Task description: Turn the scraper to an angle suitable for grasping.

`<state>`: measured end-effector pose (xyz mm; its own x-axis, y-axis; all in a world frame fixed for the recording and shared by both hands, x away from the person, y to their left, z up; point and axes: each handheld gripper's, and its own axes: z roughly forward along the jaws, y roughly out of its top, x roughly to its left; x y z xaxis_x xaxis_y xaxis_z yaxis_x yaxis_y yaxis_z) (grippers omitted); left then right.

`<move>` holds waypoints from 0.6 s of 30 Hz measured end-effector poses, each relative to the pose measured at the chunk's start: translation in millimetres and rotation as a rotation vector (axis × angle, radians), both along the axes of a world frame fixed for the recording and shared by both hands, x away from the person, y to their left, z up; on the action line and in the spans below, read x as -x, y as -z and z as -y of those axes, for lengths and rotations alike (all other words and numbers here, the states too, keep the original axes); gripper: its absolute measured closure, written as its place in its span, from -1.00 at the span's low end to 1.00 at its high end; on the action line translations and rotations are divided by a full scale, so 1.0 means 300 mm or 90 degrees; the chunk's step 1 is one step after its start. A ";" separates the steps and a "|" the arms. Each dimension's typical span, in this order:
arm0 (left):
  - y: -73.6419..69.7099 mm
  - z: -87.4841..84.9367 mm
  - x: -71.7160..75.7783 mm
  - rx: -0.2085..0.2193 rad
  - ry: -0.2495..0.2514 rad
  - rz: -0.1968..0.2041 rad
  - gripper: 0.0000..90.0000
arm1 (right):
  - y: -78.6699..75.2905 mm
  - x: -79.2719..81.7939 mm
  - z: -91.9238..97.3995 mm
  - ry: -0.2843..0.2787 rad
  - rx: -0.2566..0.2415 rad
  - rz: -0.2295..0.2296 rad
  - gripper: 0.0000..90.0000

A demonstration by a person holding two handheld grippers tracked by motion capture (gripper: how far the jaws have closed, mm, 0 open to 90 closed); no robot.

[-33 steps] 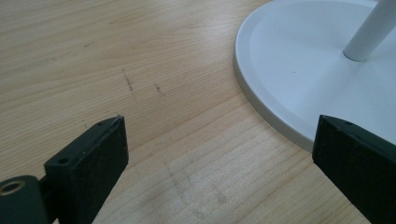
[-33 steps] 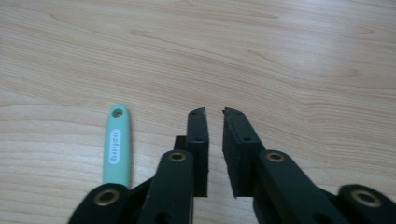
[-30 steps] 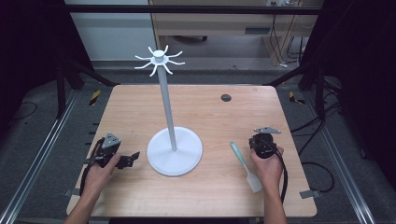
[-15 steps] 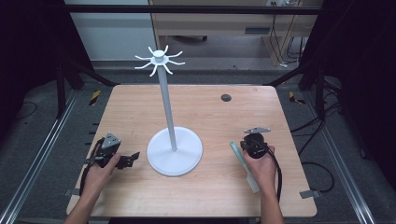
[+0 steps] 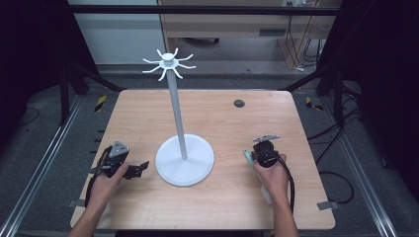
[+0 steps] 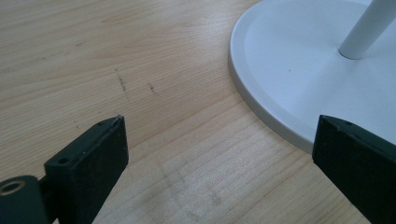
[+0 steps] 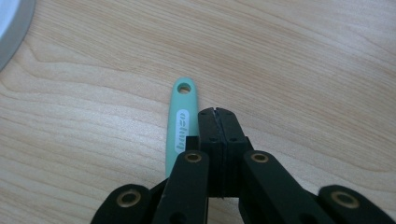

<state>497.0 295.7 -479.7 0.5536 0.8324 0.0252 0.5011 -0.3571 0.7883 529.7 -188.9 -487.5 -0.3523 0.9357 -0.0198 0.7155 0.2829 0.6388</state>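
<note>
My right gripper (image 7: 216, 111) hangs over the mint-green handle (image 7: 180, 125) of a utensil lying flat on the table (image 5: 316, 148), right of the white stand (image 5: 185, 159) — its jaws pressed together on nothing, the handle just to their left in the right gripper view. The handle's long axis runs near to far, hanging hole at the far end, roughly in line with my jaws, so I judge they must open and shift slightly left to straddle it. My left gripper (image 6: 219, 154) rests open well apart, left of the stand's base — the right hand is plainly the nearer.
</note>
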 end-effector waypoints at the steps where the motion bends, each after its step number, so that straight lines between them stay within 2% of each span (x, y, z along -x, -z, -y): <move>1: 0.000 0.000 0.000 0.000 0.000 0.000 -0.93 | 0.002 -0.001 -0.001 -0.001 -0.001 -0.002 1.00; 5: 0.001 0.001 -0.001 0.000 -0.001 0.001 -0.93 | 0.001 0.001 -0.011 -0.018 -0.010 -0.006 1.00; 8: 0.002 0.001 0.000 -0.003 0.000 -0.002 -0.93 | 0.001 0.014 -0.049 -0.076 -0.035 -0.020 1.00; 12: 0.004 0.000 -0.002 -0.005 0.000 -0.004 -0.93 | -0.005 0.028 -0.078 -0.102 -0.025 -0.018 1.00; 16: 0.003 0.000 -0.002 -0.009 0.000 -0.002 -0.93 | -0.021 0.035 -0.076 -0.101 -0.020 -0.008 1.00; 18: 0.003 0.002 -0.003 -0.013 0.000 -0.002 -0.93 | -0.053 0.050 -0.088 -0.116 -0.013 -0.004 1.00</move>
<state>497.8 295.1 -480.7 0.5533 0.8321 0.0398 0.5040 -0.3724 0.7793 514.7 -162.5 -471.5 -0.5166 0.8562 0.0011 0.6571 0.3956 0.6417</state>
